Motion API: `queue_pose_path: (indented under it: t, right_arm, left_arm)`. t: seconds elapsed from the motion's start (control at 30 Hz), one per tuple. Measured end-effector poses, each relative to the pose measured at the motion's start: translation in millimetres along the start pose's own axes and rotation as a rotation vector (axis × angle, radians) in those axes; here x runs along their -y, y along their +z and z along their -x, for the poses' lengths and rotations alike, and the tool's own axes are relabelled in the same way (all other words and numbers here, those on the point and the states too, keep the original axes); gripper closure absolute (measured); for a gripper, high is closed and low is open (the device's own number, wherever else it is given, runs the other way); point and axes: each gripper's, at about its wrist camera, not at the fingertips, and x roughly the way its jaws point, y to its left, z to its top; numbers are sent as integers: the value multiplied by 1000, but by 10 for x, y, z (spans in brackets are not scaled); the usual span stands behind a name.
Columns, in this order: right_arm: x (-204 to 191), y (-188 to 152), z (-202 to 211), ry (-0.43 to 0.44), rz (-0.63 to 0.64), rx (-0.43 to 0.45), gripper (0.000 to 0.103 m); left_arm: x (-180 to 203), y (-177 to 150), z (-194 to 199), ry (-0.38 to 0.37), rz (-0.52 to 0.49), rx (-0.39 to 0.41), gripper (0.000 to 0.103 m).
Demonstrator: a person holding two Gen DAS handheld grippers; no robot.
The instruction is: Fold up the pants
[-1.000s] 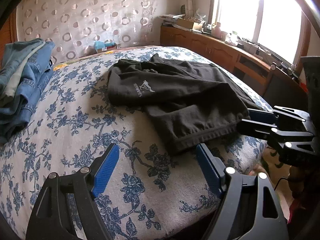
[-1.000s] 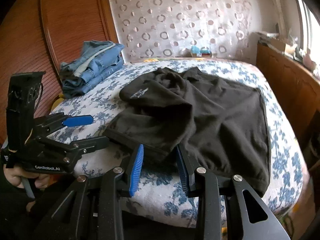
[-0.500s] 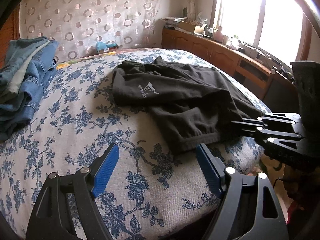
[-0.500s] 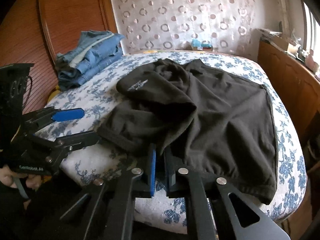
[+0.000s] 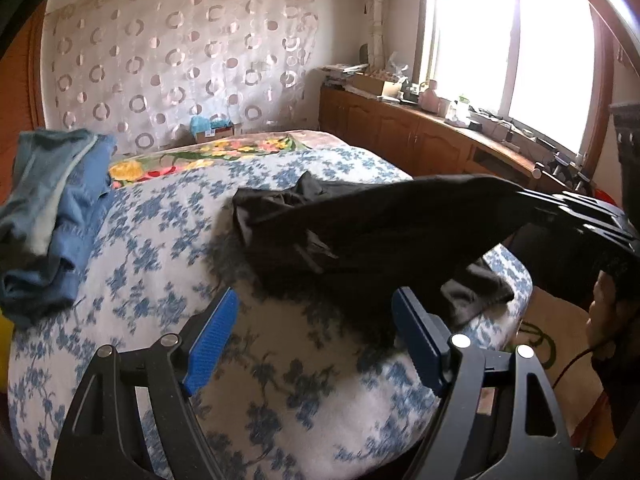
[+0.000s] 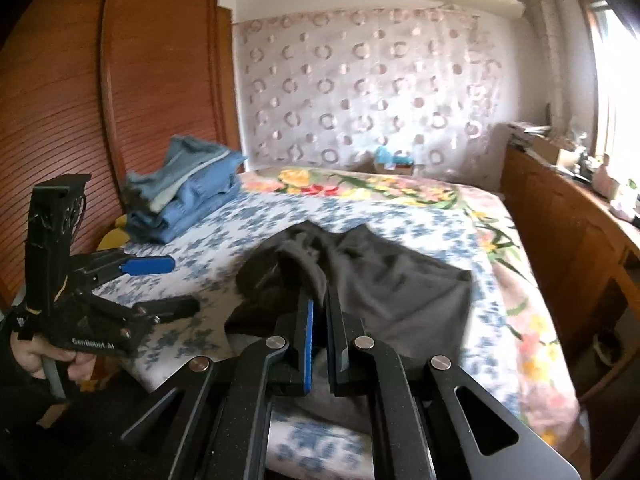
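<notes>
Black pants (image 5: 380, 232) lie crumpled on the flowered bed (image 5: 160, 240). One edge of them is pulled up off the cover toward the right. My right gripper (image 6: 319, 300) is shut on that raised edge of the pants (image 6: 400, 292), with the cloth pinched between its blue pads. In the left wrist view the right gripper (image 5: 560, 204) holds the fabric taut in the air. My left gripper (image 5: 314, 296) stands open over the near part of the bed, just in front of the pants, with nothing between its fingers. It shows at the left as left gripper (image 6: 176, 282), held by a hand.
A stack of folded jeans (image 5: 52, 208) sits at the bed's left side near the wooden wardrobe (image 6: 80, 100). A small box (image 5: 212, 128) rests at the head of the bed. A wooden cabinet (image 5: 400, 136) with clutter runs under the window on the right.
My right gripper closed on the near edge of the pants and lifted it, pulling the cloth up off the bed. My left gripper rose a little and stayed open.
</notes>
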Motion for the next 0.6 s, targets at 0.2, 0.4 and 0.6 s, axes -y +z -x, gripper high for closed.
queue_pose_path:
  t: [0.2,0.4,0.6]
  right_arm:
    - [190,-227,27,-47,-70,-45,98]
    - [338,-537,-88,-59,-130,-128,98]
    - [433,-638,-241,-82,-144,-194,98]
  left_arm:
    - [192,116,-211,-28,-22,-21,22]
    - [402,90,-456,-40,-59,-75,22]
    - [485,-17,-573,-38,-73,-128,22]
